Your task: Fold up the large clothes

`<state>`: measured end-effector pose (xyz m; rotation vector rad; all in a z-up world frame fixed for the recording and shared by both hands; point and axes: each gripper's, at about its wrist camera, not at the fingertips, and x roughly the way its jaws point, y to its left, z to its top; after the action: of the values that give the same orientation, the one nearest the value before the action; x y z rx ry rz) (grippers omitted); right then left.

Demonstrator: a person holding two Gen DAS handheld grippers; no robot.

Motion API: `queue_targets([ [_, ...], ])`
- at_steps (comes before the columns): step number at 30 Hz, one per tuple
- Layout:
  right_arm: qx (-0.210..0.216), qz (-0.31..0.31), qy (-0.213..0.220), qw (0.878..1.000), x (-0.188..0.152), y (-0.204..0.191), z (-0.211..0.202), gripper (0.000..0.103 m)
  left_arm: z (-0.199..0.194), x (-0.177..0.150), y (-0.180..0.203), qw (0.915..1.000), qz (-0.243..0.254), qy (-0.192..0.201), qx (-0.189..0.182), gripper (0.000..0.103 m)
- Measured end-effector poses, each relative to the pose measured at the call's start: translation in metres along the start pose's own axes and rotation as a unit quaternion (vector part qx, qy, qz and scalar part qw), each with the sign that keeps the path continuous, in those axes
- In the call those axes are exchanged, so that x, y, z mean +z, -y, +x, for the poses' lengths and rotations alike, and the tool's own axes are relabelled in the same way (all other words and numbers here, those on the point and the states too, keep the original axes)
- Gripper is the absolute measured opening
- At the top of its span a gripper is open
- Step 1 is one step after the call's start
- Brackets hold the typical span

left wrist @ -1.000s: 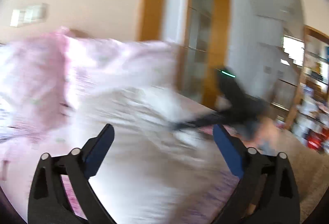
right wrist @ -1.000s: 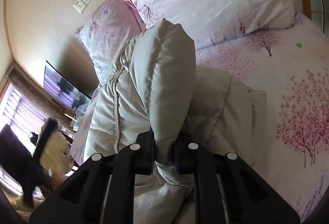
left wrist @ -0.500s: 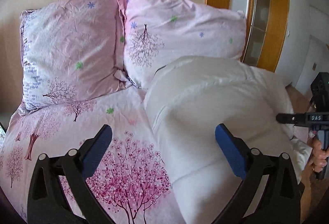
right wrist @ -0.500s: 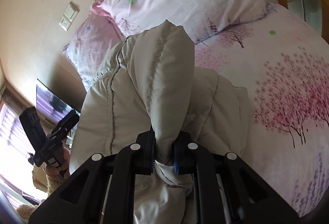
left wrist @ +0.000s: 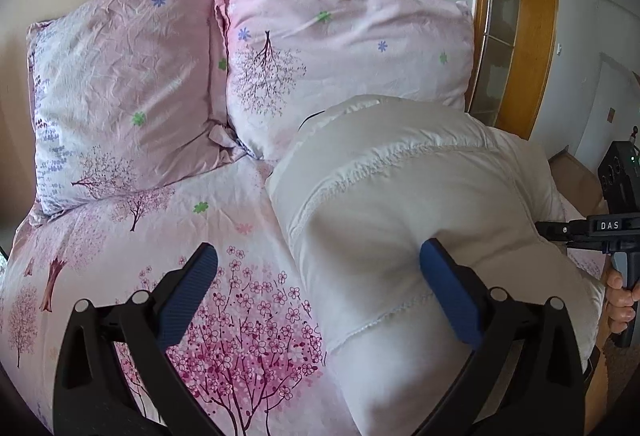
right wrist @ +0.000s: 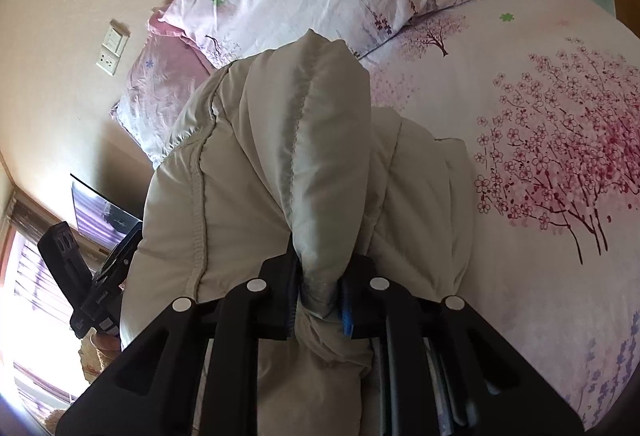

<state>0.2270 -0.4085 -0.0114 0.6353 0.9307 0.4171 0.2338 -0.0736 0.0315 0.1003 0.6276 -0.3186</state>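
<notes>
Right tool (right wrist: 320,292) pinched on the puffy white jacket (left wrist: 400,220); left tool (left wrist: 316,268) wide, holding nothing.
Both tools angled down toward the bed (left wrist: 120,236). Right jaws clamped a bunched fold of the jacket, which bulged up ahead of them and lay on the floral bedding below two pink pillows (left wrist: 224,47). Left tool hovered low, its right pad (left wrist: 444,288) against the jacket's side, its left pad over bare bedding. A hand (left wrist: 620,300) gripped the right tool's handle.

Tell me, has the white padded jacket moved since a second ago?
Yes. In the right wrist view the white padded jacket, pinched by the right hand-held gripper, has dropped away from the wall switch toward the bedsheet.
</notes>
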Motion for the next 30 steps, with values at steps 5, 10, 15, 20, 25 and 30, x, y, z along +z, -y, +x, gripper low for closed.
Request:
queue_targets([
  [5,-0.006,0.000,-0.027,1.000,0.009,0.003,0.014,0.017,0.012,-0.006,-0.002,0.9998,-0.008,-0.018,0.000,0.101],
  [10,0.007,0.012,-0.047,0.999,0.015,0.014,0.025,0.019,0.021,-0.011,0.002,0.9996,-0.003,-0.029,0.006,0.101],
  [15,-0.013,0.001,-0.017,1.000,0.008,0.009,0.010,0.028,0.026,-0.015,0.004,0.9992,0.004,-0.037,0.012,0.101],
  [20,-0.081,-0.074,0.099,0.989,-0.012,-0.028,-0.049,0.029,0.028,-0.018,0.004,0.9989,0.010,-0.042,0.018,0.101],
  [25,-0.082,-0.163,0.104,0.978,-0.052,-0.066,-0.057,0.012,0.027,-0.020,0.008,0.9988,0.013,-0.038,0.030,0.101],
  [30,-0.127,-0.181,0.075,0.972,-0.070,-0.066,-0.026,0.012,0.027,-0.021,0.007,0.9989,0.009,-0.037,0.026,0.101],
])
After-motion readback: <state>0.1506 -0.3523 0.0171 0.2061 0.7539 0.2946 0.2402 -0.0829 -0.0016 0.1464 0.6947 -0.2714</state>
